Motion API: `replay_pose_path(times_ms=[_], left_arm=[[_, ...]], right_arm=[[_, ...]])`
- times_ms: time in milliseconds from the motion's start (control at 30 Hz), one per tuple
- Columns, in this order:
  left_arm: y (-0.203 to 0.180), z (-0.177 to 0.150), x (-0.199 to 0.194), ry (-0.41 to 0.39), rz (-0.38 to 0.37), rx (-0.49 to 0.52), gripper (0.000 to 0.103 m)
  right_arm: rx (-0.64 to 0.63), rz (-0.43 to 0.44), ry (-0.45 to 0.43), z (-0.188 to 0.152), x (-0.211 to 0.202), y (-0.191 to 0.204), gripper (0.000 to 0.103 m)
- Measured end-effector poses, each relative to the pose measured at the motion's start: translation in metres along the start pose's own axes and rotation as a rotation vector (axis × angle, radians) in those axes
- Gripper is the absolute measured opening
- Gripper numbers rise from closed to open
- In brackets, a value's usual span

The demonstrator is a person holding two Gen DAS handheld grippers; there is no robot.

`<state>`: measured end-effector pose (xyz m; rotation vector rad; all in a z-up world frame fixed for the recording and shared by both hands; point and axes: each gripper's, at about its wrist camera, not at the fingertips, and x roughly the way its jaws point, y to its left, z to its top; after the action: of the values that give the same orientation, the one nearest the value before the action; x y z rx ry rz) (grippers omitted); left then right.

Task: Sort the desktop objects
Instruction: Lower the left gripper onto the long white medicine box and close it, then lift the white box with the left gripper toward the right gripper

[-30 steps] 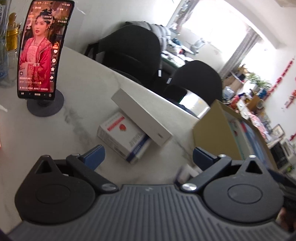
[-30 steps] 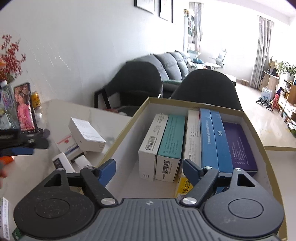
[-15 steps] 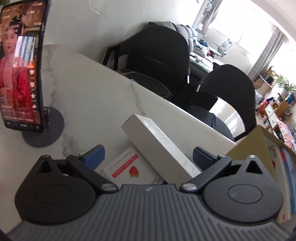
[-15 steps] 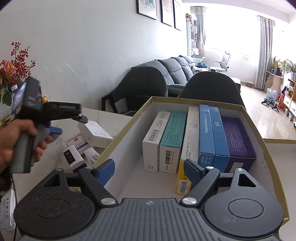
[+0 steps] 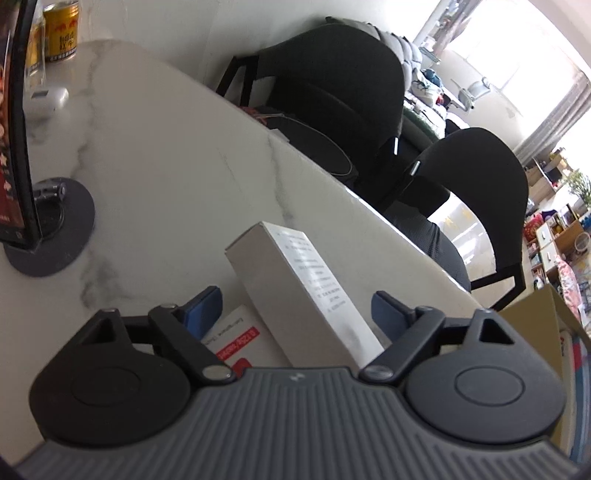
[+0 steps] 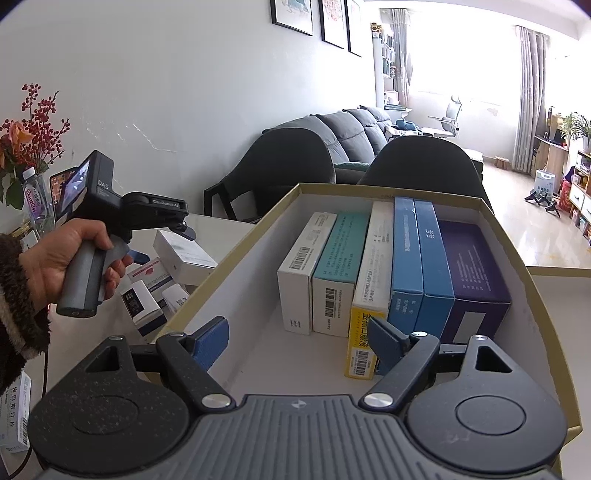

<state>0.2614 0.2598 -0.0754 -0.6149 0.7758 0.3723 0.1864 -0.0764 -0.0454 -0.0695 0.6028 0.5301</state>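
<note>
A long white box [image 5: 295, 295] lies tilted across a white box with a red label [image 5: 236, 343] on the marble table [image 5: 147, 155]. My left gripper [image 5: 295, 302] straddles the long white box; its jaws are closing, and both blue pads [image 5: 205, 304] still stand off the box's sides. From the right wrist view, a hand holds the left gripper [image 6: 166, 243] over that white box [image 6: 192, 258]. My right gripper [image 6: 299, 339] hangs open and holds nothing, over the bare front of the cardboard box [image 6: 229, 280]. Several packs [image 6: 369, 266] stand in a row at its back.
A phone on a round stand [image 5: 14, 147], a yellow can [image 5: 61, 31] and a white earbud case [image 5: 46, 98] sit at the table's left. Small packs [image 6: 142, 306] lie beside the cardboard box, another [image 6: 14, 410] at the near left edge. Black chairs [image 5: 332, 92] stand behind the table.
My left gripper has moved forward and down onto the long white box, which now lies between its fingers, and its jaws have narrowed. The right gripper has stayed over the cardboard box.
</note>
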Motion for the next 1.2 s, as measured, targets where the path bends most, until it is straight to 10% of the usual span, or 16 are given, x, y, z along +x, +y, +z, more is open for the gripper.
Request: replay_pose_path(times_ms=[400, 1200], left_arm=[[0.010, -0.010, -0.007, -0.093, -0.059, -0.080, 0.040], [-0.005, -0.011, -0.066, -0.190, -0.325, -0.090, 0.027]], right_arm=[[0.017, -0.001, 0.009, -0.003, 0.001, -0.001, 0.084], [0.000, -0.003, -0.049, 0.001, -0.024, 0.015, 0.084]])
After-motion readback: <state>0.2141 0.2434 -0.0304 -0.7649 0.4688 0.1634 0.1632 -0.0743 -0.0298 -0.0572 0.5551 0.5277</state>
